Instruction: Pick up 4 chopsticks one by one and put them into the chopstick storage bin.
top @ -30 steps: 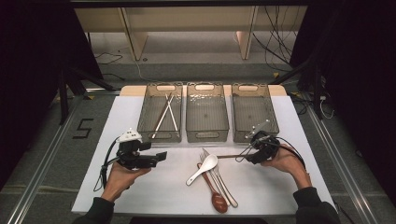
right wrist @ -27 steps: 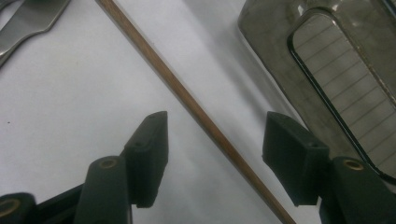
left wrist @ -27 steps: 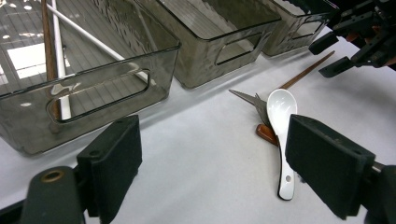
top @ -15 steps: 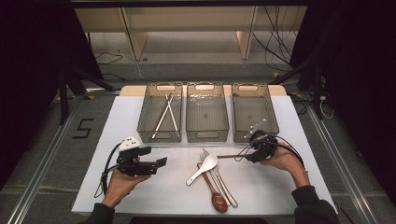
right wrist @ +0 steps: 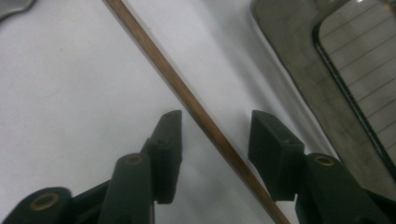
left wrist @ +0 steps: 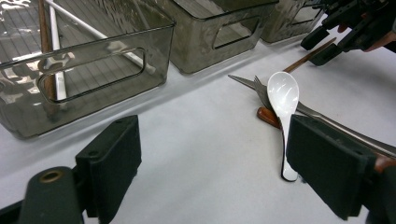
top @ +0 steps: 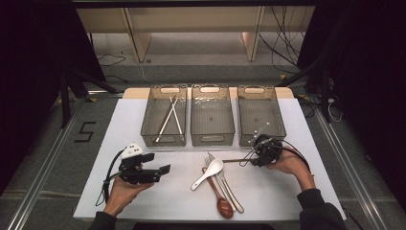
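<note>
The left hand (top: 125,188) held the black two-jaw left gripper (top: 163,171) low over the table, its jaws wide apart and level. The right hand (top: 292,163) kept the black right gripper (right wrist: 215,130) low, its jaws half apart, having just been closing.

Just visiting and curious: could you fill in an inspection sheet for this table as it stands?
Surface: white table, mostly bare.
Job's things: brown chopstick lying on the table between the right gripper's jaws, not yet pinched; the jaws have just been closing.
Clutter: three bins at the back, chopsticks in the left one; white spoon, fork, brown spoon mid-table.
Grippers: left gripper open, nothing between its jaws.
Cables: one trails from each gripper.
Surroundings: dark floor, wooden frame behind.
</note>
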{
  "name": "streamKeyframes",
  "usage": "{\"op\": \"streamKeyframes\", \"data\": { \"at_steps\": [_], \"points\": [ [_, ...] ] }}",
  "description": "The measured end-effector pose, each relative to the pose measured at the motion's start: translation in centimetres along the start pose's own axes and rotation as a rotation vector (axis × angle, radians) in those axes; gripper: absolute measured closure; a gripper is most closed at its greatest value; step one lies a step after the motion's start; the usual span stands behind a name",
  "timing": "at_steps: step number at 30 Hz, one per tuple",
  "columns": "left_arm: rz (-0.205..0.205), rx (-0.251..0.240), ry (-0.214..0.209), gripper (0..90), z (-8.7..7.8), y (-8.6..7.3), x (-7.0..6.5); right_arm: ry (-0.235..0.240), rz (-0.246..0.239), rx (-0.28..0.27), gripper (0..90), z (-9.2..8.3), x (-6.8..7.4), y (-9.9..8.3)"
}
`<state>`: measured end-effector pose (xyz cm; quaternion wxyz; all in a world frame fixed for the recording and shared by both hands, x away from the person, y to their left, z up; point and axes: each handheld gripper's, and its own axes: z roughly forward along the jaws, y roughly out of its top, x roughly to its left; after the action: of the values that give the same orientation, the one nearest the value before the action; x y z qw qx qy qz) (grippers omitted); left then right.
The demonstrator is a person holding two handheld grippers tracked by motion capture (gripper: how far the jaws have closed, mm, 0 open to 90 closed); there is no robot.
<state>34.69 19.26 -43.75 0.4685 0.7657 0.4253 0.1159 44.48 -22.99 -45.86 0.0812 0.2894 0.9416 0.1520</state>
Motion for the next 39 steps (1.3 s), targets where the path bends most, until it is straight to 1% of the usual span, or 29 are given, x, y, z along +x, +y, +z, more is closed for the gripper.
{"op": "streamKeyframes", "data": {
  "at_steps": [3,7,10,12,14,15,17,19,22,23,31,32,34,37,39],
  "points": [
    [0.0,0.0,0.001,17.6,0.0,0.0,0.0,0.02,0.006,0.006,61.9,0.0,0.1,0.0],
    [0.001,0.001,0.0,17.7,0.0,0.0,-0.1,0.025,0.001,0.048,69.2,-0.2,0.3,-0.1],
    [0.002,0.003,-0.001,17.7,0.0,0.0,-0.1,0.017,-0.037,0.096,72.1,-0.4,0.8,0.0],
    [0.005,0.007,0.0,17.7,0.0,0.0,-0.1,0.02,-0.05,0.125,73.0,-0.6,1.1,0.0],
    [0.007,0.009,0.002,17.7,0.0,0.0,-0.1,0.023,-0.069,0.139,74.4,-0.6,1.3,-0.1],
    [0.003,0.006,0.002,17.7,0.0,0.0,-0.1,0.026,-0.07,0.148,75.2,-0.7,1.4,-0.1],
    [0.007,0.01,0.002,17.7,0.0,0.0,-0.1,0.032,-0.083,0.167,76.5,-0.7,1.6,-0.2],
    [0.008,0.011,0.004,17.7,0.0,0.0,-0.1,0.031,-0.098,0.18,77.5,-0.8,1.8,-0.3],
    [0.009,0.013,0.005,17.7,0.0,0.0,-0.1,0.028,-0.107,0.192,78.8,-0.8,2.2,-0.3],
    [0.008,0.012,0.005,17.7,0.0,0.0,-0.1,0.029,-0.117,0.204,79.3,-0.9,2.2,-0.3],
    [0.01,0.015,0.007,17.8,0.0,0.0,-0.1,0.039,-0.161,0.231,84.7,-0.9,2.7,-0.3],
    [0.01,0.016,0.008,17.8,0.0,0.0,-0.1,0.037,-0.173,0.234,85.2,-0.9,2.7,-0.3],
    [0.009,0.015,0.008,17.8,0.0,0.0,-0.1,0.033,-0.183,0.239,85.5,-0.9,2.9,-0.2],
    [0.012,0.016,0.006,17.9,0.0,0.0,-0.2,0.037,-0.183,0.235,85.5,-1.0,2.8,-0.3],
    [0.012,0.016,0.006,17.9,0.1,0.0,-0.2,0.032,-0.189,0.22,85.6,-1.2,2.8,-0.4]
  ]
}}
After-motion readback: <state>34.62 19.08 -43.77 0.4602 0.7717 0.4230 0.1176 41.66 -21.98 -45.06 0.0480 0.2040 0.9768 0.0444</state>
